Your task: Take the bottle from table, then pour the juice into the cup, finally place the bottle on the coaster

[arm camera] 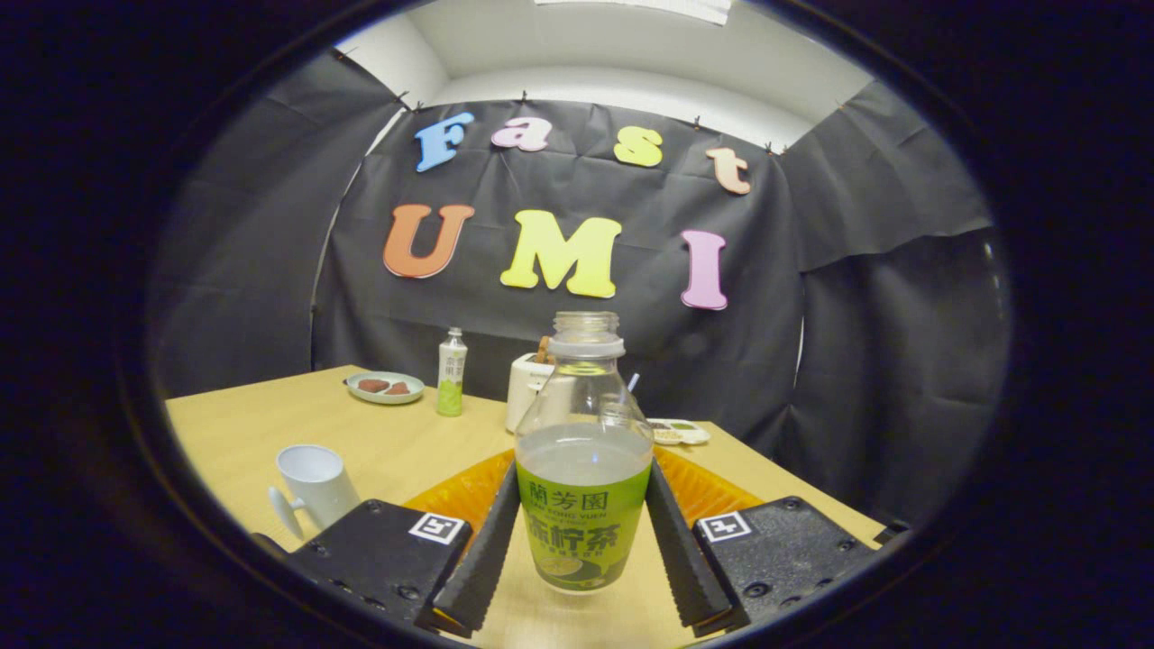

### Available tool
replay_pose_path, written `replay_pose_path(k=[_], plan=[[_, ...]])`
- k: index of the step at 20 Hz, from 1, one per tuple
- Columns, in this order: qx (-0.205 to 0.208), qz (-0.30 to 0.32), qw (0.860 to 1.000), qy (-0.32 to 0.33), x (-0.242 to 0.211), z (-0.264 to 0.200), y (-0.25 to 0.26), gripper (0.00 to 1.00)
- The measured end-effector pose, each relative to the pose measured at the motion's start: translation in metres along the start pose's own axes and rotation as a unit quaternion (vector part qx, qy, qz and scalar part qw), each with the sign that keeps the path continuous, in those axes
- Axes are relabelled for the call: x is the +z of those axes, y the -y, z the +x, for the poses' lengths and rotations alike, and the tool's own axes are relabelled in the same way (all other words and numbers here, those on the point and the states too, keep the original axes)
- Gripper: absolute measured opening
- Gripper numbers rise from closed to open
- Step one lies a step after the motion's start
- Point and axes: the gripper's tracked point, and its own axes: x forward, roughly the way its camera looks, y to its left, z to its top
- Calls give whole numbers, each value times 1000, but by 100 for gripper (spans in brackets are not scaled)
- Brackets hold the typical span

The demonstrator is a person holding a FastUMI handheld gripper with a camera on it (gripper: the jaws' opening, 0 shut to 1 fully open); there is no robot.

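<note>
Clamped on the bottle (584, 469): claw (583, 541) closed, both fingers (478, 559) pressing the labelled lower body from either side, the bottle upright between them. Looks lifted clear of the tabletop (297, 424), judging by the bare wood showing under its base, though hard to be certain. Long axis vertical, neck up, mouth open with no cap, pale juice standing a little above the label. Roughly half full, so likely to slosh once tilted.

Just beyond the fingers, behind the bottle and spreading to both sides: the orange coaster (712, 491), flat on the tabletop.

To the left of the claw, close beside the left finger's housing: the white cup (315, 482), upright, mouth open, handle turned toward the near side. Pouring turns on this: cup to the left of the bottle and lower than the bottle's mouth, so probably a shift leftward, then a roll of the neck toward the rim. Pouring step apparently still ahead.

Farther off, well beyond the coaster: a white toaster (526, 389), a small dish (678, 433) to its right, a second small bottle (451, 371) standing upright, and a plate (386, 388) with brown pieces at the far left.
</note>
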Motion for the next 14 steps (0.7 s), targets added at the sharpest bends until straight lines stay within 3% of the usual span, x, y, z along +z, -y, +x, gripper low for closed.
replay_pose_path(k=[6,14], plan=[[2,-63,998,-23,8,-18,-14,80],[-26,-193,977,-85,-6,-9,-28,81]])
